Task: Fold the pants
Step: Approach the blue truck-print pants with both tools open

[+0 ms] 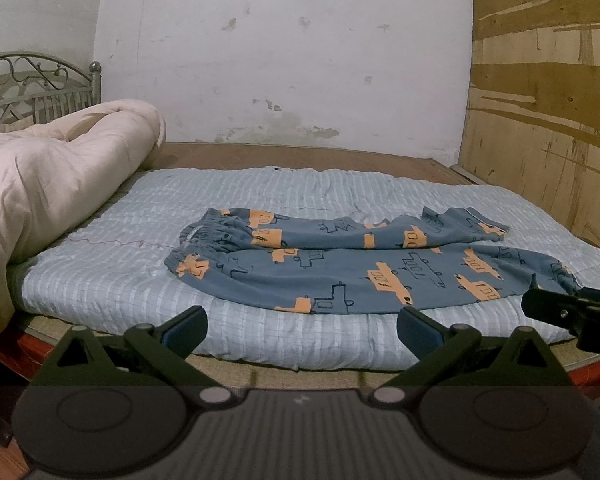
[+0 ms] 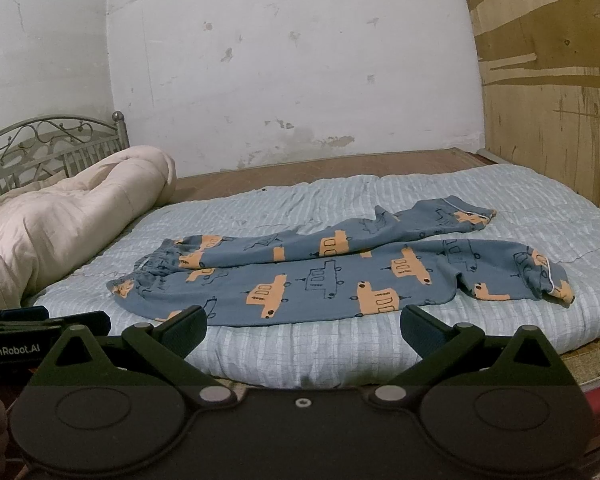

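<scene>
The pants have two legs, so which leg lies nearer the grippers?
The front leg, lying flat along the mattress edge. The other leg lies behind it, angling toward the wall.

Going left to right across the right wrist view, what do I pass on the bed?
Grey metal scrollwork headboard → rolled cream quilt → elastic waistband of the blue pants with orange boat print → their white-piped leg cuff → brown plywood wall panel.

A bed (image 1: 300, 156) carries a blue quilt (image 1: 140, 280), pants (image 1: 340, 272) and a rolled comforter (image 1: 40, 184).
</scene>
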The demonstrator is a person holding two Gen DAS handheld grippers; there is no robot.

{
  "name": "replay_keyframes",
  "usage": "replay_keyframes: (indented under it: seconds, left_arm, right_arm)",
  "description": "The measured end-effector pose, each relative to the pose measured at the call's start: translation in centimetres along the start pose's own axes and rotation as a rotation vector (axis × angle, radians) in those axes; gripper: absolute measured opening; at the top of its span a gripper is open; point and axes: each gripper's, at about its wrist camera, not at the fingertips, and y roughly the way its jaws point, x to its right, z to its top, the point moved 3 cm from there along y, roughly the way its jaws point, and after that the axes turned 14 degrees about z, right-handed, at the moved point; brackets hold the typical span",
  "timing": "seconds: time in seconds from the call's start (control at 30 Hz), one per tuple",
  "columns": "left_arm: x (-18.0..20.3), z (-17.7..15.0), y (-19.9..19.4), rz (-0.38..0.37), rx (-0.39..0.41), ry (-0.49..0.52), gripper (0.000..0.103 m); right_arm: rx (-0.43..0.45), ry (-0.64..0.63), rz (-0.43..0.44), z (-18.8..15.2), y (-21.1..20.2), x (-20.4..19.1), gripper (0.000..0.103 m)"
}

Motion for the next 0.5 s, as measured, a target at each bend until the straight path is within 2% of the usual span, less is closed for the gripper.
replay_keyframes:
  seconds: [0.5]
  left_arm:
    - [0.12,-0.10,-0.01,-0.001,-0.002,0.001,0.102]
  right_arm:
    - [-0.002,0.000,0.000,-0.04,0.13,-0.02,0.102]
